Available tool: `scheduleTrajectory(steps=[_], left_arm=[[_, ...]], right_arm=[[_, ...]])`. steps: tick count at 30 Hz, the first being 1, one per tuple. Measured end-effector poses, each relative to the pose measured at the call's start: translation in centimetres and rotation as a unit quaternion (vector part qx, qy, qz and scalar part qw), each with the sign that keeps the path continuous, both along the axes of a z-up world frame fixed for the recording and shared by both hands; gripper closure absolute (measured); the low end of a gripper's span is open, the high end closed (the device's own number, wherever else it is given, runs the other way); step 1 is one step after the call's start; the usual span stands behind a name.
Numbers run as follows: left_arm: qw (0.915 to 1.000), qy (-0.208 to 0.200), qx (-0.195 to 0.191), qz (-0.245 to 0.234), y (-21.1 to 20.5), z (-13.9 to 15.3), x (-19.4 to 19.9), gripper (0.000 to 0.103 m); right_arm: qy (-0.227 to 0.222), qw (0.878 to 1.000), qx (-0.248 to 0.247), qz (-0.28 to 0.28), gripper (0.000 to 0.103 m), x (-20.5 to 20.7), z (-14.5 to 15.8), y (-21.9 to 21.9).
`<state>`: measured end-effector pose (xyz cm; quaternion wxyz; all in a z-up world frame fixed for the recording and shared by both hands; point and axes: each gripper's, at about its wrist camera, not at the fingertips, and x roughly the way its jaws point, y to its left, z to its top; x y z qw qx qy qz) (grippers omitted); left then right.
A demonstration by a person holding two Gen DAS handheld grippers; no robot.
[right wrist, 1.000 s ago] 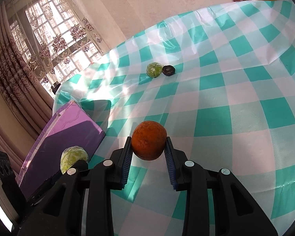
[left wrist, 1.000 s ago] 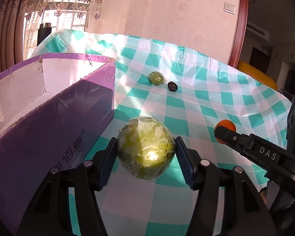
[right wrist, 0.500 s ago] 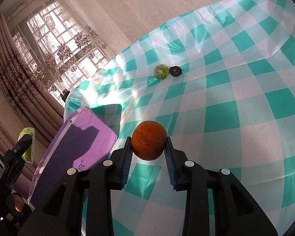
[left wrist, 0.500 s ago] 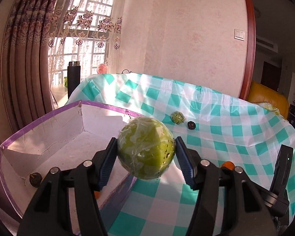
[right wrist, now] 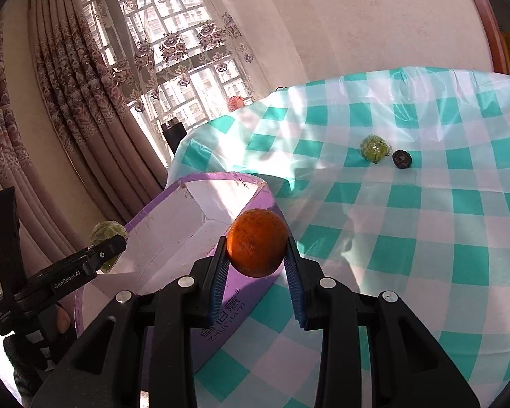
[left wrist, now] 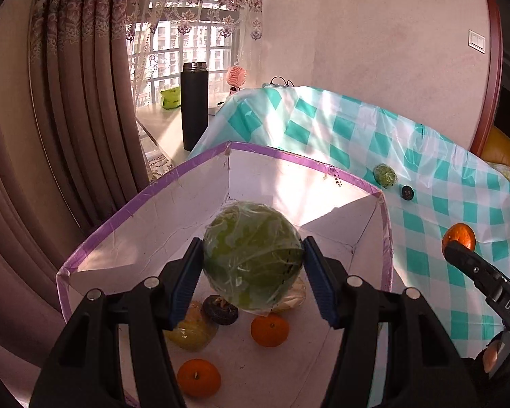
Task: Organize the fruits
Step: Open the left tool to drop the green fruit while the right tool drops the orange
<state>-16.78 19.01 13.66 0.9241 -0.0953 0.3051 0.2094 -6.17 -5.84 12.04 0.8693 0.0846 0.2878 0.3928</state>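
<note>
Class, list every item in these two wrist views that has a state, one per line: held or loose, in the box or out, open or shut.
left gripper: shut on the wrapped green fruit, held above the box
right gripper: shut on the orange, near the box's edge
purple box: open, already holding several fruits
small green fruit: loose on the tablecloth
dark fruit: loose beside it
black flask: upright, lid on

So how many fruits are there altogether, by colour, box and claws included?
Orange: 3, two oranges in the box, one held orange in the right claw.
Green: 2, large green fruit in the left claw, small green fruit on the cloth.
Dark: 2, boxed dark fruit, loose dark fruit on the cloth.
Yellowish: 2, both boxed: yellowish fruit, half-hidden pale fruit.
Total: 9
</note>
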Motion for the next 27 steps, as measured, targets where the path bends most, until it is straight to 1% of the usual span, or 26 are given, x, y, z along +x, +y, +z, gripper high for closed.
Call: scheduleTrajectory(steps=[3, 5, 9, 12, 14, 16, 19, 20, 22, 23, 25, 27], left_arm=[[0.9995, 0.021, 0.021, 0.013, 1.1, -0.2, -0.2, 0.044], [0.9988, 0.037, 0.026, 0.018, 2.0, -0.7, -0.4, 0.044], [0.9977, 0.062, 0.004, 0.028, 4.1, -2.1, -0.6, 0.044], [0.9977, 0.059, -0.009, 0.031, 5.3, -2.6, -1.1, 0.044], [0.9976, 0.059, 0.003, 0.036, 5.5, -2.6, -1.4, 0.044], [0.9963, 0.069, 0.019, 0.047, 5.7, -2.9, -1.5, 0.044], [0.9947, 0.090, 0.015, 0.049, 6.4, -3.9, -1.4, 0.044], [0.9942, 0.096, 0.011, 0.047, 6.6, -4.2, -1.3, 0.044], [0.9947, 0.095, 0.001, 0.038, 6.7, -4.1, -1.5, 0.044], [0.9942, 0.101, 0.004, 0.038, 6.7, -4.1, -1.5, 0.044], [0.9920, 0.117, 0.015, 0.045, 6.6, -4.5, -1.4, 0.044], [0.9900, 0.131, 0.015, 0.049, 6.8, -4.9, -1.3, 0.044]], right_arm=[[-0.013, 0.999, -0.013, 0.028, 0.069, -0.7, 1.1, 3.1], [-0.019, 0.998, -0.029, 0.048, 0.069, -1.1, 1.5, 5.3], [-0.025, 0.993, -0.094, 0.070, 0.069, -1.5, 1.2, 9.9], [-0.029, 0.988, -0.123, 0.085, 0.069, -1.6, 0.6, 12.5], [-0.045, 0.982, -0.157, 0.091, 0.069, -2.0, 0.1, 14.3], [-0.065, 0.973, -0.200, 0.095, 0.069, -2.4, -0.5, 16.1], [-0.093, 0.954, -0.269, 0.095, 0.069, -2.9, -1.7, 18.2], [-0.095, 0.949, -0.285, 0.096, 0.069, -2.9, -2.2, 18.7], [-0.084, 0.942, -0.307, 0.102, 0.069, -2.5, -3.3, 19.4], [-0.078, 0.940, -0.315, 0.102, 0.070, -2.3, -3.7, 19.6], [-0.074, 0.941, -0.316, 0.097, 0.069, -2.0, -3.6, 19.5], [-0.065, 0.939, -0.325, 0.092, 0.069, -1.5, -3.7, 19.7]])
